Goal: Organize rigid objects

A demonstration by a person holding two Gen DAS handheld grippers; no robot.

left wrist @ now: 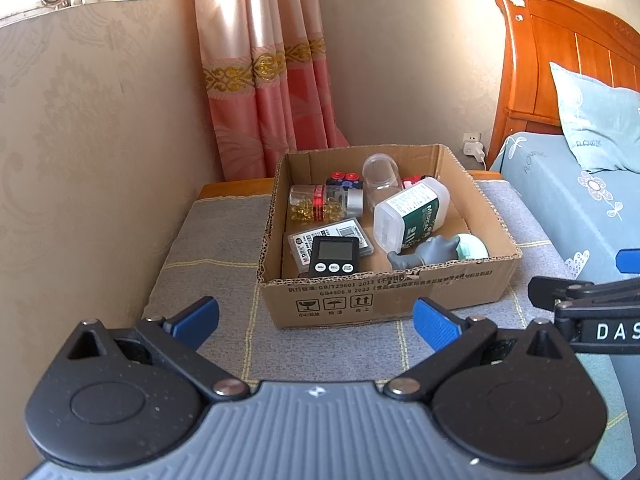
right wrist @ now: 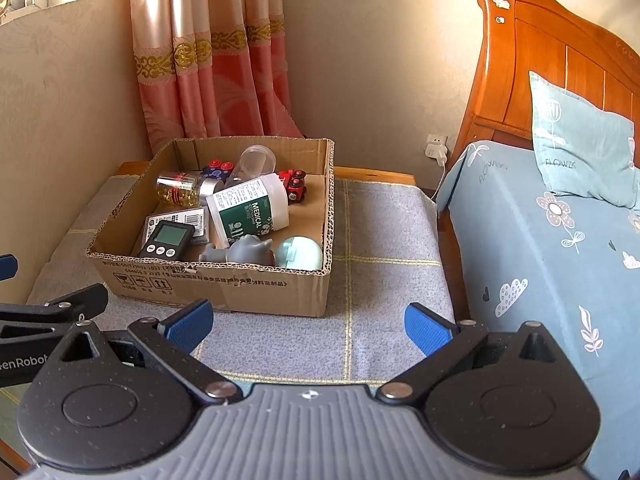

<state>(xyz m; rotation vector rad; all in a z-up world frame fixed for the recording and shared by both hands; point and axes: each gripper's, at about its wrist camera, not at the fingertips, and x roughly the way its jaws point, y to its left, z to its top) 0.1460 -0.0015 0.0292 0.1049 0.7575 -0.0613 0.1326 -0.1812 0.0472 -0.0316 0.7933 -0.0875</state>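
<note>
The cardboard box (left wrist: 384, 292) sits on the grey checked surface (right wrist: 384, 240) beside the bed (right wrist: 540, 248), and it holds all the rigid objects in a loose heap. The white medical bottle (right wrist: 252, 208) lies tilted on its side over the others; it looks smooth and probably slippery, so its narrower capped end seems the better place to pinch. The capsule bottle (left wrist: 320, 202) lies flat and would likely roll. The black timer (left wrist: 334, 255) leans at the near wall, thin and light, best taken by its edges. The grey figure (right wrist: 250, 250) and the pale green round case (right wrist: 302, 256) rest in the near corner, touching or nearly so. A clear jar (left wrist: 380, 170) and small red toys (right wrist: 294, 184) sit at the back, partly hidden; what lies under the heap cannot be made out. The left tongs (left wrist: 316, 318) and right tongs (right wrist: 308, 322) both hover short of the box, spread wide and empty.
</note>
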